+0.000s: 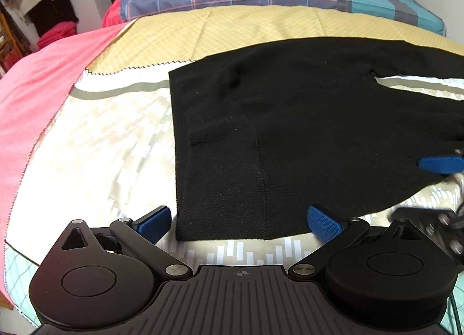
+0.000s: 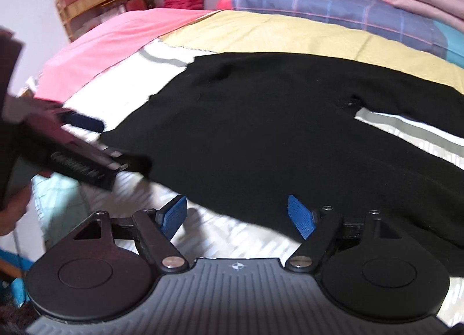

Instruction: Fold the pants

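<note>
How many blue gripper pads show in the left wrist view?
3. Two belong to the left hand-held gripper, flanking the near waistband edge of the black knit pants; one, the right hand-held gripper's pad, is at the right edge. Its other pad is out of frame.

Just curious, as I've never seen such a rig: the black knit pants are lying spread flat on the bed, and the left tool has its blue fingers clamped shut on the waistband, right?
Not quite. The black knit pants do lie flat on the bed, but the left wrist view shows the left gripper with its blue fingers wide apart, gripping nothing.
</note>
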Demonstrator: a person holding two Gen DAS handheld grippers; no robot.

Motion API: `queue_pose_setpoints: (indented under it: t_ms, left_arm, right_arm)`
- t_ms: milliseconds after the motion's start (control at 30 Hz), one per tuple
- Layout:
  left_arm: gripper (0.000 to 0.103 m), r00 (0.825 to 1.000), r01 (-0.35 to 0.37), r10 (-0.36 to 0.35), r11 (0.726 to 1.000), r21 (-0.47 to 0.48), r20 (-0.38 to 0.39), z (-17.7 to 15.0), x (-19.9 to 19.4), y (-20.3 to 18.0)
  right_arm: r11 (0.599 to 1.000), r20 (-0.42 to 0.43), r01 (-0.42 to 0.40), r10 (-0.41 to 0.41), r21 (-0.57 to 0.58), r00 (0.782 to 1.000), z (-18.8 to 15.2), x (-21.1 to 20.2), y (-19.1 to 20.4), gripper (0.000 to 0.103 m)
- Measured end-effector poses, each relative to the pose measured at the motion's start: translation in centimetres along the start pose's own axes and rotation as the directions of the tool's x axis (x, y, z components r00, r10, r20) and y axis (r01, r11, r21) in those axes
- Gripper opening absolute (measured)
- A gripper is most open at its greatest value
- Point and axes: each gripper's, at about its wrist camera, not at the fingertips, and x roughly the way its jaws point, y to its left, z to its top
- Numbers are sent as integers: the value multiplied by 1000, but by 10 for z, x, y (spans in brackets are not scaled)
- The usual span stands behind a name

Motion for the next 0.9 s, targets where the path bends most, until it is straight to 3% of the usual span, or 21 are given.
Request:
queue_pose_setpoints:
  t_ms: [300,600,667,733,800,833,900]
  left_arm:
    - [103,1000,15,-15,1000,-19,14,-1,-15,-1]
    - [103,1000,30,-30,999,-34,-1,-5,-31,-11]
    - [103,996,84,-86,994,-74,-20,-8,-33,-5]
    - [103,974,213,-222,963,-163,-38,-13,-33,9]
    - [103,932,341,-363,898,-278,-28,-19,-27,24]
    - [103,918,369,-395,874,-316,-23,-20,-22,29]
    - [103,913,375,-407,853,-364,-13,-20,-13,36]
  right_arm:
    - [993,76,1,-9,114,997,-19,-47,-34,80]
    - [961,154,94,-137,259,979,-45,-89,-75,80]
    - [948,168,129,-183,289,969,-50,-99,-82,80]
    - [935,187,139,-208,325,960,-58,-110,-92,80]
    - [921,199,135,-219,367,955,-65,-118,-101,80]
    - [913,204,130,-223,387,953,-69,-122,-106,80]
    - [898,207,125,-230,423,951,-74,-125,-115,80]
